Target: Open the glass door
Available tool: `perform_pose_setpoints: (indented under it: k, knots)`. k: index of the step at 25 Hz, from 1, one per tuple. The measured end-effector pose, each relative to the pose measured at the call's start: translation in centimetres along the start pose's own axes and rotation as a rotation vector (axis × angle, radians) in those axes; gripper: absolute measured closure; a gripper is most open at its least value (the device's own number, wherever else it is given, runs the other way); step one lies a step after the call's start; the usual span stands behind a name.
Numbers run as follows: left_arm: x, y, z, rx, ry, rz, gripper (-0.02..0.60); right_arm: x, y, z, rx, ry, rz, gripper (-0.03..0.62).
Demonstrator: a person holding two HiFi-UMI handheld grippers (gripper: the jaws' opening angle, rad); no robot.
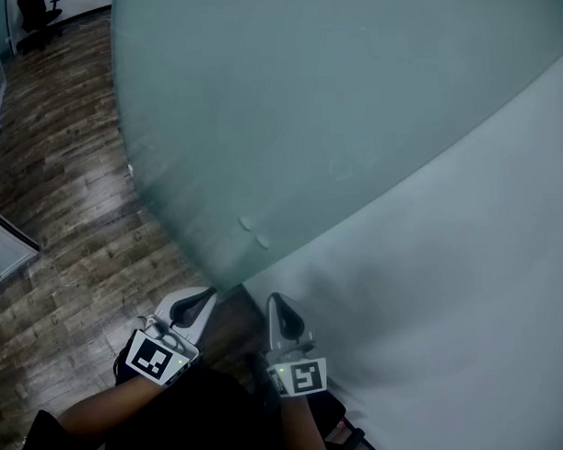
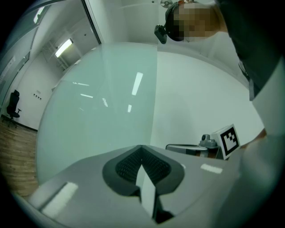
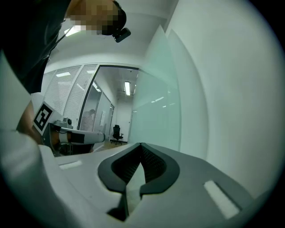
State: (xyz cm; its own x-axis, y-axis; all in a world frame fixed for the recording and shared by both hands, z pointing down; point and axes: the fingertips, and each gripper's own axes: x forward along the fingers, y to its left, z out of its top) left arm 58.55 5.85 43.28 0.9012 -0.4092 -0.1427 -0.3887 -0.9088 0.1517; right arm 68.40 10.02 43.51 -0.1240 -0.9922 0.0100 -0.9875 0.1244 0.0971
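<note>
At lower centre, the left gripper [image 1: 196,304] and right gripper [image 1: 281,309] are both closed on nothing. Unheld, the frosted glass door [image 1: 305,108] above may swing into them.

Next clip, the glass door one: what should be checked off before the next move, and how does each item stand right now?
1. Left gripper shut, nothing between its fingers: ok.
2. Right gripper shut, nothing between its fingers: ok.
3. Contact with the glass door: cannot tell; in the head view both grippers sit close below its lower edge.
4. A handle to grasp found: not ok; none shows in any view.
5. Floor beside the door free for the swing: ok; the office chair stands far back.
</note>
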Motion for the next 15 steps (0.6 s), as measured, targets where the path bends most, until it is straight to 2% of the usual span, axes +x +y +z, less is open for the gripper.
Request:
perform_pose_setpoints:
  k: [6, 15]
  knots:
    - [0.5, -1.5, 0.1, -0.012, 0.0, -0.033, 0.581, -1.2, 0.0, 0.0, 0.027, -0.01, -0.046, 0.594]
    - [0.5, -1.6, 0.1, -0.008, 0.005, -0.034, 0.581, -1.5, 0.0, 0.2, 0.007, 0.005, -0.039, 0.594]
